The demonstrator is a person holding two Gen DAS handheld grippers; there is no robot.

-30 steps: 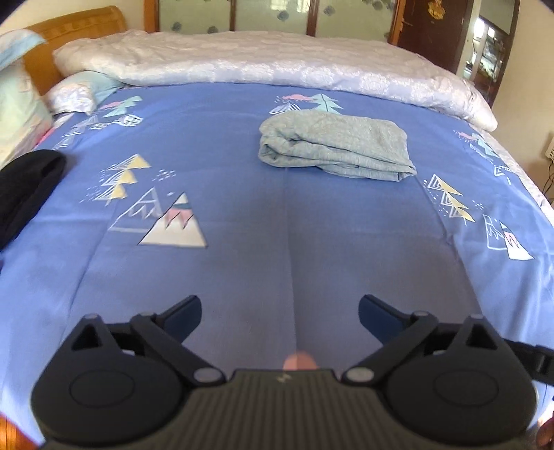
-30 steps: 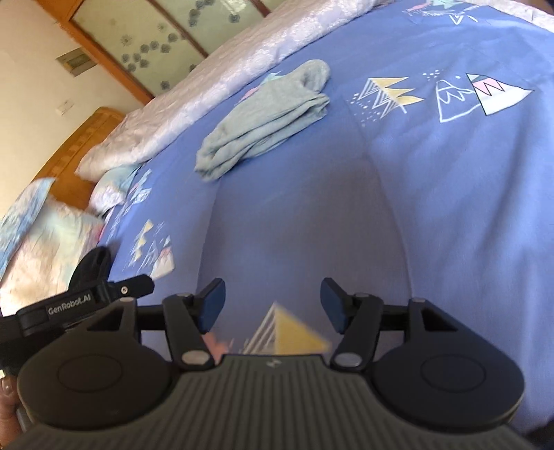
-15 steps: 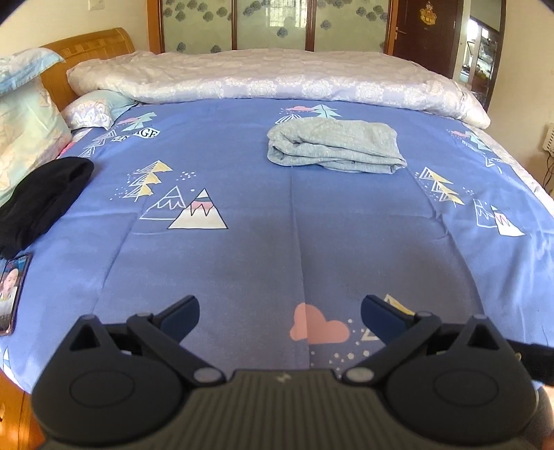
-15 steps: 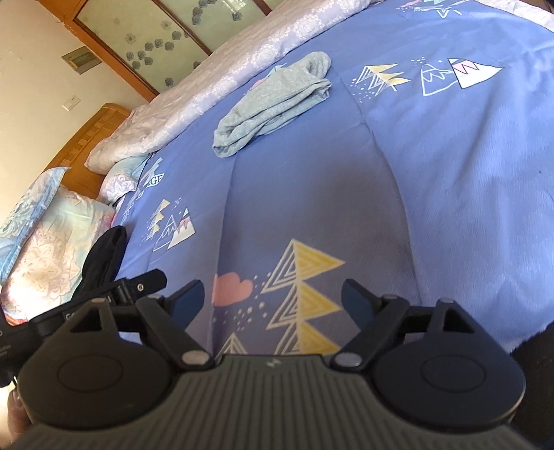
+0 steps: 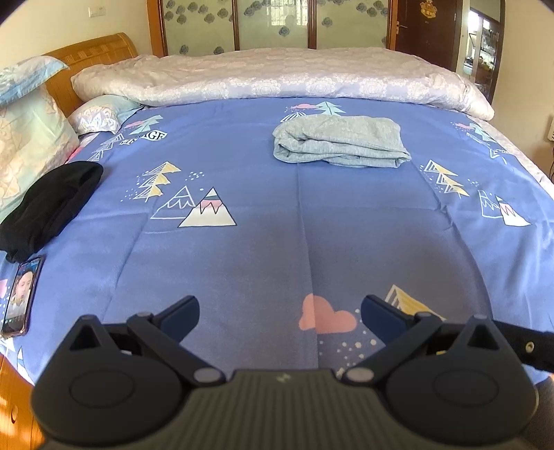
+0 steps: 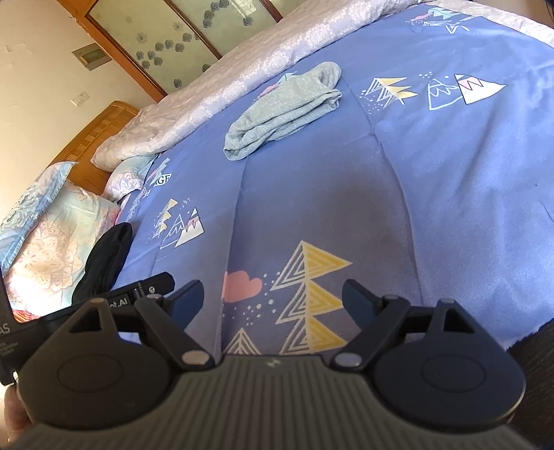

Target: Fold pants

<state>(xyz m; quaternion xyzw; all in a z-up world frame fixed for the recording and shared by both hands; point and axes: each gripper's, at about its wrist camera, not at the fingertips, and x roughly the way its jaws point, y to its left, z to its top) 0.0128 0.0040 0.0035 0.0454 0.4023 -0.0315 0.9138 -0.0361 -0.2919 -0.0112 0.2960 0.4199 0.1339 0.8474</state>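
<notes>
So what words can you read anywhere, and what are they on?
"AGE": end of a cut-off word printed on the blue bedsheet.
"ot.AI": cut-off marking on the left gripper, seen from the right wrist.
"AS": same gripper's body; the small print under it is too blurred.

Pants [image 5: 337,145]: folded into a bundle in the upper middle of the left wrist view; waistband and leg ends are tucked inside and cannot be made out.
Black garment [image 5: 48,207]: its near end runs off the left edge.
Phone [image 5: 21,296]: lower left, partly cut by the frame edge; the face on its screen is too small to identify.
Pillows [image 6: 52,235]: cropped at the left edge of the right wrist view.
Left gripper [image 6: 145,289]: only a black bar shows at lower left, its lettering partly covered.
Door [image 5: 429,27]: top is cut off at upper right.
</notes>
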